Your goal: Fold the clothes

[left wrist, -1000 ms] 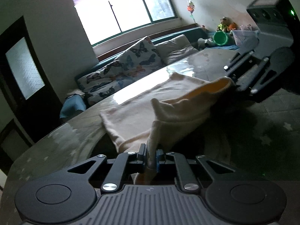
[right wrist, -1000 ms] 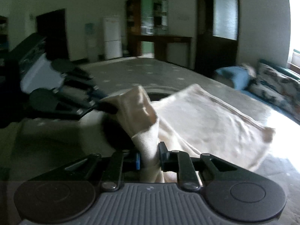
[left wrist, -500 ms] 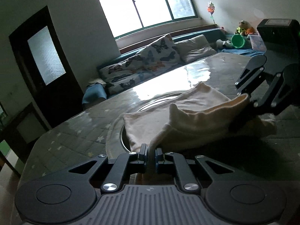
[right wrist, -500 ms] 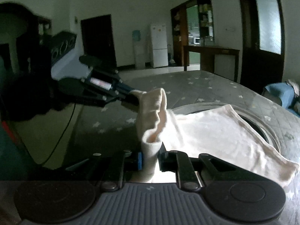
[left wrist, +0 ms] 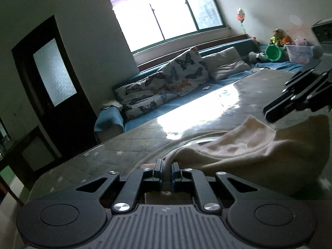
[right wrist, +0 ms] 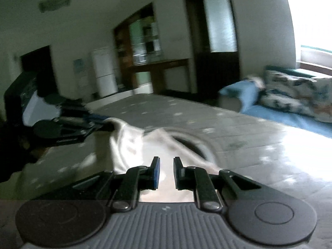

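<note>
Both hands have swung round, and the cloth (left wrist: 238, 151) now sags bunched on the near table (left wrist: 145, 141), its fold not yet laid flat. The left gripper (left wrist: 166, 170) stays clenched on a corner. The right gripper (right wrist: 166, 170) is nearly closed with cloth between its jaws; whether it pinches, I cannot tell.

A lived-in home — window (left wrist: 166, 10), cushioned bench (left wrist: 186, 76), soft toys (left wrist: 277, 38), fridge (right wrist: 103, 70).

No legible text anywhere.
</note>
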`<state>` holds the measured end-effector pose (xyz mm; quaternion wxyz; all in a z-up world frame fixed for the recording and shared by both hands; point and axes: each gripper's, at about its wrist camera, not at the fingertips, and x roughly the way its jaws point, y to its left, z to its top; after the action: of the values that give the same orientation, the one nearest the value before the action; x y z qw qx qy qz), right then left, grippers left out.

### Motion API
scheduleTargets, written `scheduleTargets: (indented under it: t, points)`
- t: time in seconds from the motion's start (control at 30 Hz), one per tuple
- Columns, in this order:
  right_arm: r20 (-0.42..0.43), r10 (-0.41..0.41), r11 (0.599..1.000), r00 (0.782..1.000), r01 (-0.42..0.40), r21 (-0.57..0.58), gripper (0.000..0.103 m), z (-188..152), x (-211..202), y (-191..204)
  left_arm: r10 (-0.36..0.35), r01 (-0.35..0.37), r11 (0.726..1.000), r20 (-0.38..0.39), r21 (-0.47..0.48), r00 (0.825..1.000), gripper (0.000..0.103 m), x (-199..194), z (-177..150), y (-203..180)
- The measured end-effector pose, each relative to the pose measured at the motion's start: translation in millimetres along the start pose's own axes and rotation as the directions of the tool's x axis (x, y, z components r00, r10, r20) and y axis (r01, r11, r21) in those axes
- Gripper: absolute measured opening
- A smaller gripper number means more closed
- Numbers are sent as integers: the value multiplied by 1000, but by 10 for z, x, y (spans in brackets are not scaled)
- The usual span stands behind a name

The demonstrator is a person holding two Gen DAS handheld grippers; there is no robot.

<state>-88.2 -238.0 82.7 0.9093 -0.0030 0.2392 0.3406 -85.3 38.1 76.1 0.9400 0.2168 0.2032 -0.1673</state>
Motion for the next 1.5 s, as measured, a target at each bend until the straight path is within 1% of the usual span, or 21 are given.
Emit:
scheduleTargets:
  t: [0.07,0.13,0.17,0.2,0.23,0.27,0.4,0.53,0.7,0.73,0.77,0.8,0.87,1.03,1.13,1.17,1.2,1.23,1.33,1.37,1.5]
  points:
    - [11,-6,999,1000,5,40,12,50,16,-102,8,-8,1000,-4,-4,1000,9,120,20,13]
    - [0,29,994,1000,-29,104,13,51,25,-226,5,-5,1000,-13,-14,1000,9,184,8,40]
    - [-7,44,991,999,-43,124,17,30,33,-276,0,-1,1000,-13,-14,1000,9,187,-5,49]
    - [-20,33,991,999,-30,134,29,-4,65,-300,-4,4,1000,-12,-12,1000,9,186,-20,57]
    - [-41,11,990,999,-5,140,36,-44,109,-326,-9,9,1000,-6,-9,1000,8,171,-34,57]
    - [-54,-3,990,999,11,143,40,-70,141,-351,-15,15,1000,0,-6,1000,8,154,-49,56]
    - [-87,-29,985,996,43,166,39,-192,307,-417,-13,13,1000,-1,16,1000,9,148,-73,39]
    - [-115,-78,988,990,92,123,39,-274,479,-301,-20,20,1000,-3,9,1000,9,161,-105,71]
    - [-159,-82,989,984,100,110,39,-338,676,-186,-23,23,1000,-13,7,1000,9,211,-157,87]
    - [-161,-85,989,983,102,103,38,-337,686,-169,-21,21,1000,-16,9,1000,9,222,-162,88]
    - [-159,-82,990,984,98,99,24,-336,682,-157,-19,19,1000,-18,11,1000,9,233,-166,90]
    - [-153,-74,991,985,90,100,11,-338,671,-146,-17,17,1000,-17,12,1000,9,240,-160,96]
    - [-141,-66,991,988,81,103,8,-334,640,-120,-7,7,1000,-6,10,1000,9,236,-128,107]
    - [-50,-120,991,992,123,59,6,-235,467,6,24,-26,999,57,25,998,9,157,-34,138]
    - [57,-216,976,975,215,17,6,-151,298,103,35,-37,999,98,15,995,9,177,34,164]
    - [67,-234,972,970,234,6,7,-147,291,116,32,-33,999,107,7,994,9,205,53,174]
    - [66,-250,968,966,251,1,9,-151,305,115,32,-32,999,97,2,995,12,269,64,175]
    - [57,-270,963,961,270,8,10,-177,340,96,33,-33,999,76,1,997,12,368,64,166]
    - [-32,-327,944,945,328,25,11,-290,506,1,38,-38,999,-4,-2,999,18,696,28,126]
    - [-41,-330,943,943,331,28,12,-297,513,-7,44,-44,999,-28,-2,999,19,781,0,117]
    - [-19,-318,947,948,318,31,12,-240,454,28,79,-79,997,-92,3,993,28,968,-100,119]
